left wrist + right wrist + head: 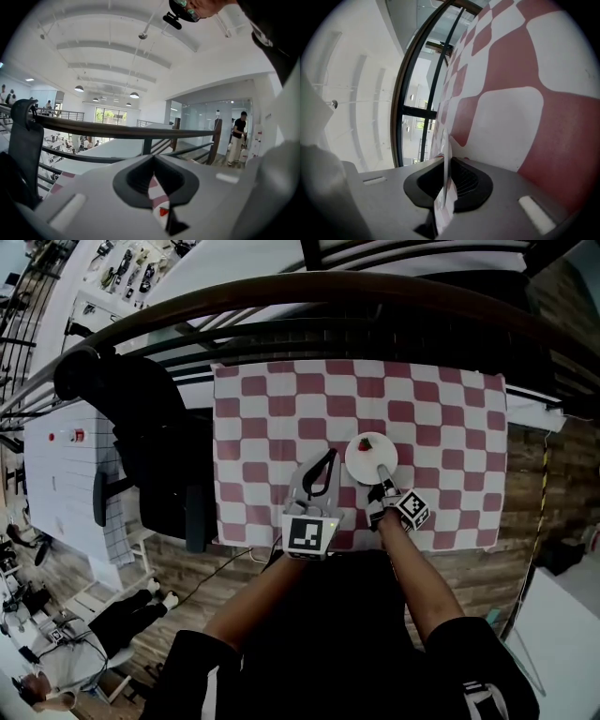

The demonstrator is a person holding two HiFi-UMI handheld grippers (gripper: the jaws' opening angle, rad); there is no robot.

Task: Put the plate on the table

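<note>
A small white plate (367,456) with a red piece of food (365,443) on it lies over the red-and-white checked tablecloth (441,427), near the table's front edge. My right gripper (381,471) is shut on the plate's near rim. In the right gripper view the plate (447,159) shows edge-on, pinched between the dark pads (468,180) of my right gripper (445,187), with the cloth (520,108) close alongside. My left gripper (330,457) sits just left of the plate with its fingertips together and nothing held. Through a thin slit in the left gripper (157,192) view I see cloth and the red food.
A black office chair (150,446) stands off the table's left side. A dark curved railing (281,306) runs behind the table's far edge. Wooden floor (553,484) lies to the right. A person (239,136) stands far off by glass walls.
</note>
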